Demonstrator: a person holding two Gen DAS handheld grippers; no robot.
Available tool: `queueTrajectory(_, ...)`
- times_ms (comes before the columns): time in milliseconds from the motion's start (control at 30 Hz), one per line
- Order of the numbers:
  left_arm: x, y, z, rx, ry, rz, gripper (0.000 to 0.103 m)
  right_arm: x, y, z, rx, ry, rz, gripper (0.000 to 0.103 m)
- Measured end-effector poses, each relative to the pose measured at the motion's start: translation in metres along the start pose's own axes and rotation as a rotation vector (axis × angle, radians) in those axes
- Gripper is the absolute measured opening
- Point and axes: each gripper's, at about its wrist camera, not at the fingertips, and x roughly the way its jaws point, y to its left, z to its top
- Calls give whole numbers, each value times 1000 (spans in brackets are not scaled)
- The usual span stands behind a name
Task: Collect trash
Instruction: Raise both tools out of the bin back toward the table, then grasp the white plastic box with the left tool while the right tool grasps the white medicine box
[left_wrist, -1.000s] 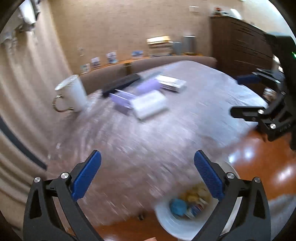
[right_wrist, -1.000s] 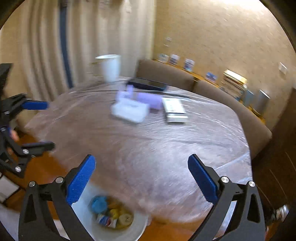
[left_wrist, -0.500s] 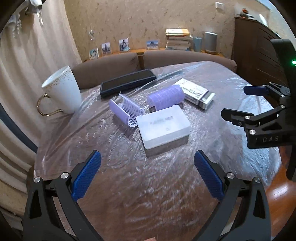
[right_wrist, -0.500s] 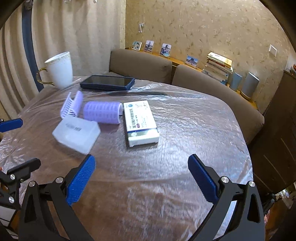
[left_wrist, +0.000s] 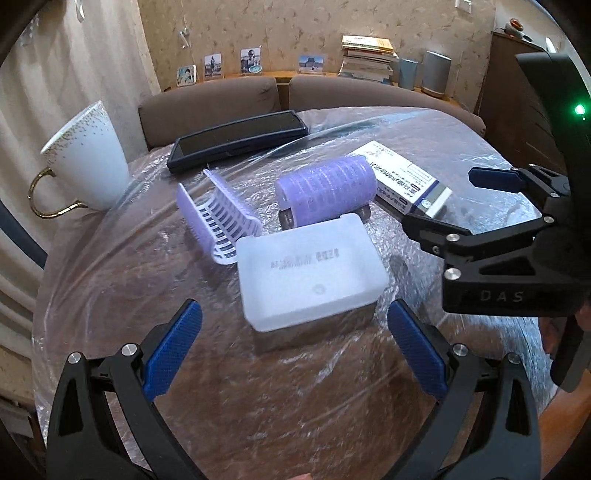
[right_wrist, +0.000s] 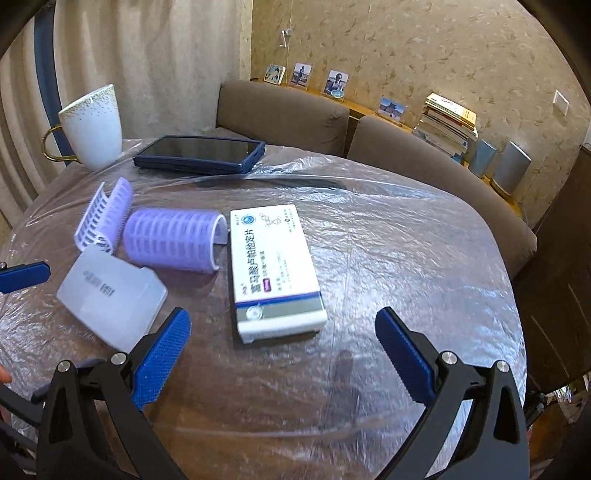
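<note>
"DAS" on the right gripper (left_wrist: 458, 206); Chinese-printed medicine box (right_wrist: 275, 273) beside.

black tool (left_wrist: 293, 349) frames, ribbed blue pads (left_wrist: 173, 349), silver screws, "das" lettering, green light

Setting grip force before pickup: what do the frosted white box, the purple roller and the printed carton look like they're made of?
Frosted white rectangular box: likely translucent matte plastic, since light glows through its walls. Purple ribbed cylindrical hair roller: apparently plastic, hollow, with a gridded surface. White and blue printed medicine carton: probably thin cardboard, with sharp folded edges and a slight sheen.
</note>
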Motion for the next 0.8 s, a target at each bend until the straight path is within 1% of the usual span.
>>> queueTrajectory(400, 21, -2, 13, -60, 46, -14, 101, 21, -13, 18, 26, 14, 33, 99)
queueTrajectory(800, 26, 0, 20, -83, 54, -22, 101, 29, -14, 26, 7, 18, 46, 99)
